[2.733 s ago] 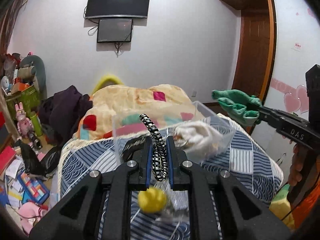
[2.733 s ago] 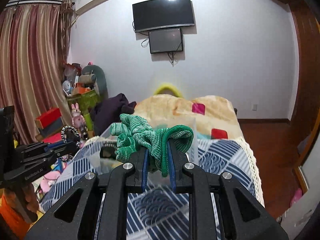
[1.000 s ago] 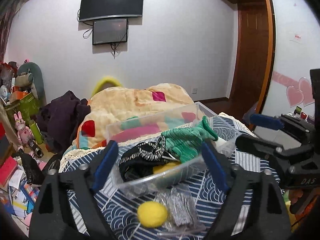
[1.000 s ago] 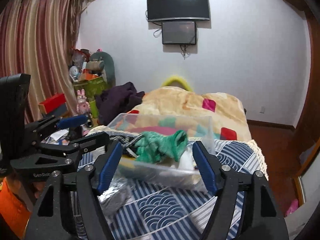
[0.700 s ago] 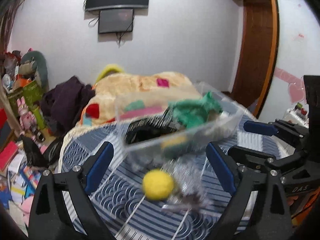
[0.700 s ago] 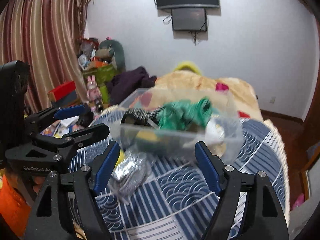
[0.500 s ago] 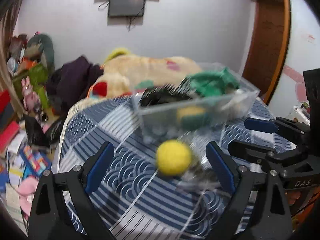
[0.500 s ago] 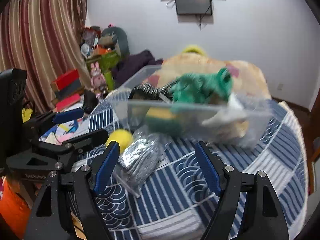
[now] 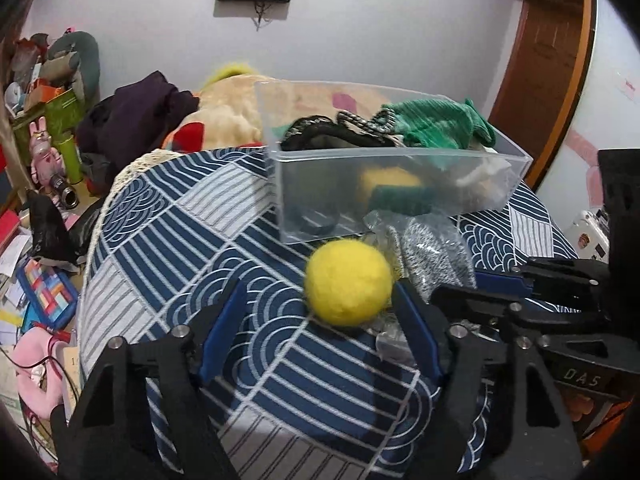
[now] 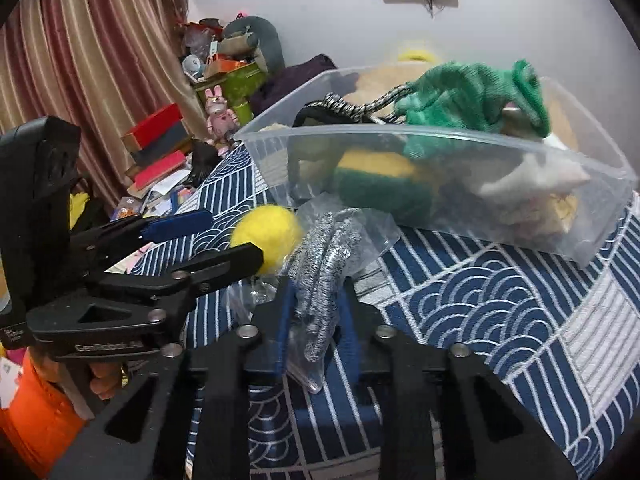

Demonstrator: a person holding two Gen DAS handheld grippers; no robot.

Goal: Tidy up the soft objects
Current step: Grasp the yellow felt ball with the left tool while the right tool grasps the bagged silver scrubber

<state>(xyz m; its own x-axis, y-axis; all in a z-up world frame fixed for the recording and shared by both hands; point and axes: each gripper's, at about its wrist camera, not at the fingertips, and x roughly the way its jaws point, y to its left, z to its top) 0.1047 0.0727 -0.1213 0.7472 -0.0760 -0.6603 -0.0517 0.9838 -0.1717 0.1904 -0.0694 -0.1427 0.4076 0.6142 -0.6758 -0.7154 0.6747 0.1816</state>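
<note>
A yellow felt ball [image 9: 347, 282] lies on the blue patterned cloth, in front of a clear plastic bin [image 9: 400, 196]. My left gripper [image 9: 320, 320] is open with the ball between its fingertips. Beside the ball lies a clear bag of grey speckled cord [image 10: 328, 252]. My right gripper [image 10: 316, 320] is closed on that bag. The bin [image 10: 460, 184] holds a green knit glove [image 10: 476, 100], a black-and-white cord [image 9: 352, 120], a yellow-green sponge [image 10: 376, 180] and a white cloth [image 10: 532, 184].
The cloth-covered table [image 9: 192, 240] drops off at the left to a cluttered floor with books and toys [image 9: 44, 288]. A bed with a beige blanket [image 9: 228, 116] stands behind the bin. Striped curtains [image 10: 80, 60] hang at the left.
Both grippers let the black-and-white cord and the green glove go into the bin, opened, then dropped low to the table. The right one has shut on the bagged cord; the left now straddles the ball.
</note>
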